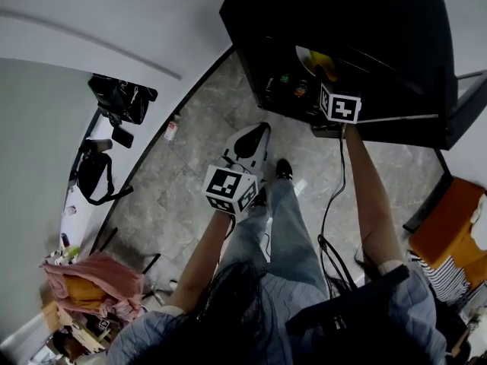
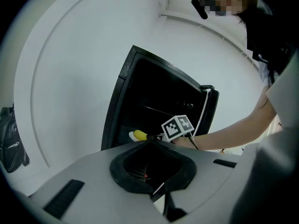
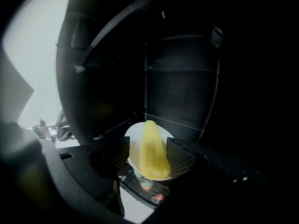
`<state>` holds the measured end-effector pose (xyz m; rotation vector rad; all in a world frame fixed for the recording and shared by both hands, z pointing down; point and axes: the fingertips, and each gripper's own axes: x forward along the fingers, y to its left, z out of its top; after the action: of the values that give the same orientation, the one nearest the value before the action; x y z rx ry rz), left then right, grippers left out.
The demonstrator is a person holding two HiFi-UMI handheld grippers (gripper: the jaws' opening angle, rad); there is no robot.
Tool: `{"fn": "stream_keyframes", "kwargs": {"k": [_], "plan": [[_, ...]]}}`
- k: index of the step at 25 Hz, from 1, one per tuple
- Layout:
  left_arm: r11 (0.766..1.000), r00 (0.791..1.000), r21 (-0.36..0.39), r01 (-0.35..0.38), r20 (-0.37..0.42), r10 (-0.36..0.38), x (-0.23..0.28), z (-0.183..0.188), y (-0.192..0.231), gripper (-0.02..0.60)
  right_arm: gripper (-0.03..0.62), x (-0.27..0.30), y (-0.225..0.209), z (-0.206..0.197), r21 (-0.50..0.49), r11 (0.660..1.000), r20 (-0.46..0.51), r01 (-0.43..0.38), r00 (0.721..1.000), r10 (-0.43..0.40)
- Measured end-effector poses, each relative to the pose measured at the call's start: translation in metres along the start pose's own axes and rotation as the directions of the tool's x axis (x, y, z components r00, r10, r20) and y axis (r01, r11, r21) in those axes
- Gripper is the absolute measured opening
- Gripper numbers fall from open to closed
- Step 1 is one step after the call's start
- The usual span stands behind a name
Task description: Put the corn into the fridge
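Observation:
The yellow corn [image 3: 153, 152] lies on a small white plate [image 3: 134, 146] between the two pads of my right gripper [image 3: 148, 146], which is shut on the plate's sides. This gripper [image 1: 332, 90] reaches into the open black fridge [image 1: 380, 21], with the corn [image 1: 320, 62] just inside over a shelf. From the left gripper view the corn [image 2: 140, 135] shows at the fridge [image 2: 154, 101] mouth. My left gripper [image 1: 257, 135] hangs low in front of the fridge, above the floor. Its jaws [image 2: 152, 146] are shut with nothing between them.
Small bottles [image 1: 293, 86] stand low inside the fridge. Its door [image 1: 464, 105] stands open to the right. A cable [image 1: 332, 196] trails from my right gripper. Black bags [image 1: 122, 97] lie on a white counter at left, pink cloth [image 1: 99, 280] lower left, an orange object [image 1: 449, 226] at right.

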<state>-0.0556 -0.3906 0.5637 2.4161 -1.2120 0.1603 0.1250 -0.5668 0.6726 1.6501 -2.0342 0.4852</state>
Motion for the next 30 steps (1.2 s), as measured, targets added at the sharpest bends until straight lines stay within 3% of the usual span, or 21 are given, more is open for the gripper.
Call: {"fn": "stream_keyframes", "kwargs": {"k": [7, 8, 10, 11, 21, 30], "plan": [[1.0, 1.0, 0.003, 0.002, 0.005, -0.002, -0.002, 0.006, -0.01, 0.006, 0.253, -0.035, 0.018, 0.018, 0.046, 0.995, 0.094, -0.085, 0.992, 0.081], [1.0, 1.0, 0.004, 0.004, 0.007, -0.004, -0.003, 0.008, -0.012, 0.006, 0.235, -0.041, 0.022, 0.023, 0.051, 0.994, 0.115, -0.099, 0.989, 0.093], [1.0, 1.0, 0.011, 0.006, 0.011, -0.006, -0.005, 0.012, -0.016, 0.006, 0.134, -0.055, 0.03, 0.03, 0.087, 0.988, 0.157, -0.125, 0.981, 0.111], [1.0, 1.0, 0.013, 0.006, 0.014, -0.006, -0.006, 0.015, -0.018, 0.007, 0.127, -0.061, 0.033, 0.032, 0.104, 0.985, 0.17, -0.138, 0.978, 0.119], [0.999, 0.999, 0.039, 0.018, 0.048, -0.02, -0.027, 0.049, -0.039, 0.006, 0.103, -0.145, 0.06, 0.063, 0.225, 0.943, 0.258, -0.243, 0.949, 0.183], [0.996, 0.994, 0.064, 0.062, 0.09, -0.067, -0.06, 0.079, -0.074, 0.006, 0.089, -0.233, 0.085, 0.093, 0.243, 0.926, 0.333, -0.288, 0.922, 0.199]]}}
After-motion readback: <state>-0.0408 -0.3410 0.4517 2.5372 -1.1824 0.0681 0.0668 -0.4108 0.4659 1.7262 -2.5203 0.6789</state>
